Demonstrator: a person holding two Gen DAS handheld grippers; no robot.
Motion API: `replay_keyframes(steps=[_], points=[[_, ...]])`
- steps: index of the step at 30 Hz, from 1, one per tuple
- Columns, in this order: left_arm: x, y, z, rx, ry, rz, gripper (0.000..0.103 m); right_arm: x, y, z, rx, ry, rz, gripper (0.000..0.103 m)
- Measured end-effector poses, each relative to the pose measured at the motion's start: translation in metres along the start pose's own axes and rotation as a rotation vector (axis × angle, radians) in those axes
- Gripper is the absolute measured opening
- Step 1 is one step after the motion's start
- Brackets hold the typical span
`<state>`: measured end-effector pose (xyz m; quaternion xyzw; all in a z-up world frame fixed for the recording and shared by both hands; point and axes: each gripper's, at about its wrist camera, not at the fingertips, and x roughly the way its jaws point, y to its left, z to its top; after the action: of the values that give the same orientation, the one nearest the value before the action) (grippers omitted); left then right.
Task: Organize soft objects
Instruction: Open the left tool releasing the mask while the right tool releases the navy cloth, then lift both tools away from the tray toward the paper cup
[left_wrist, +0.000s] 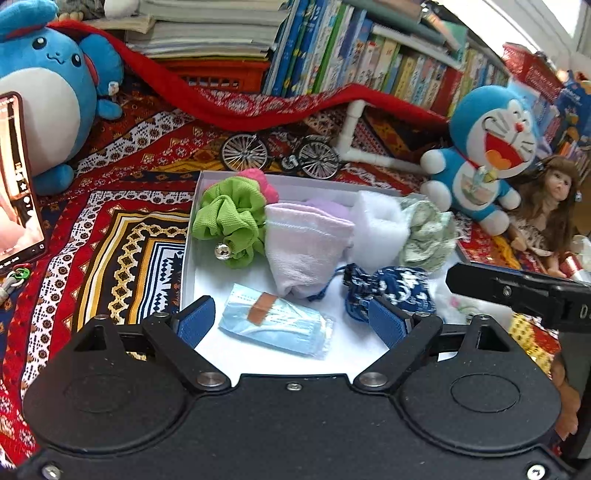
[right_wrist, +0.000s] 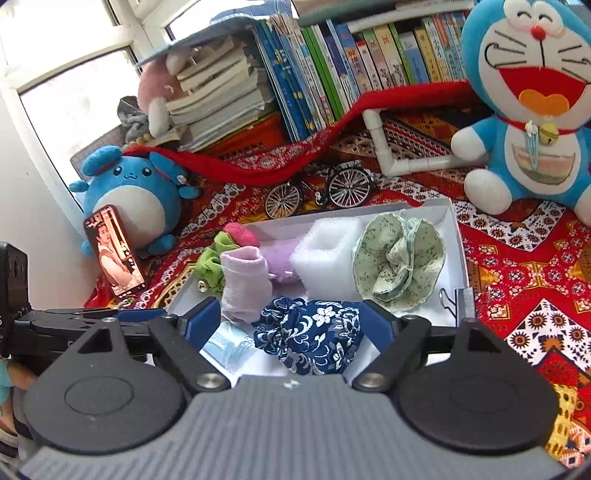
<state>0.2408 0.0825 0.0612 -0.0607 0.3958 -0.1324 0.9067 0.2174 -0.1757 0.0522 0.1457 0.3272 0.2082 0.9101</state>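
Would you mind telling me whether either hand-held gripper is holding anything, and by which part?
Nothing is held: the left hand-held gripper and right hand-held gripper are both open above the white box.

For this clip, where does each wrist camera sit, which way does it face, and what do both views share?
Left wrist: on the left gripper, looking down over its open fingers at the face mask packet in the white box; the right gripper shows at the right edge.
Right wrist: on the right gripper, looking down over its open fingers at the blue floral pouch; the left gripper shows at left.
Shared: box, pouch, mask packet, green scrunchie, toy bicycle, Doraemon plush.
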Motion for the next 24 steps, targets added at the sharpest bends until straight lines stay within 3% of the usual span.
replay_keyframes(steps=[6,10,17,24], points=[[-0.031,-0.006,-0.009,0.0,-0.054,-0.025,0.09,-0.025,0.003,0.0,-0.004,-0.048,0.016,0.094],[-0.055,-0.011,-0.019,0.018,-0.123,0.002,0.092,-0.044,0.004,-0.001,-0.018,-0.087,0.023,0.097],[-0.095,-0.012,-0.053,0.006,-0.212,0.012,0.093,-0.072,0.002,-0.009,-0.012,-0.133,0.044,0.1],[-0.129,-0.023,-0.096,0.039,-0.253,0.008,0.093,-0.092,-0.001,-0.021,-0.02,-0.16,0.035,0.101]])
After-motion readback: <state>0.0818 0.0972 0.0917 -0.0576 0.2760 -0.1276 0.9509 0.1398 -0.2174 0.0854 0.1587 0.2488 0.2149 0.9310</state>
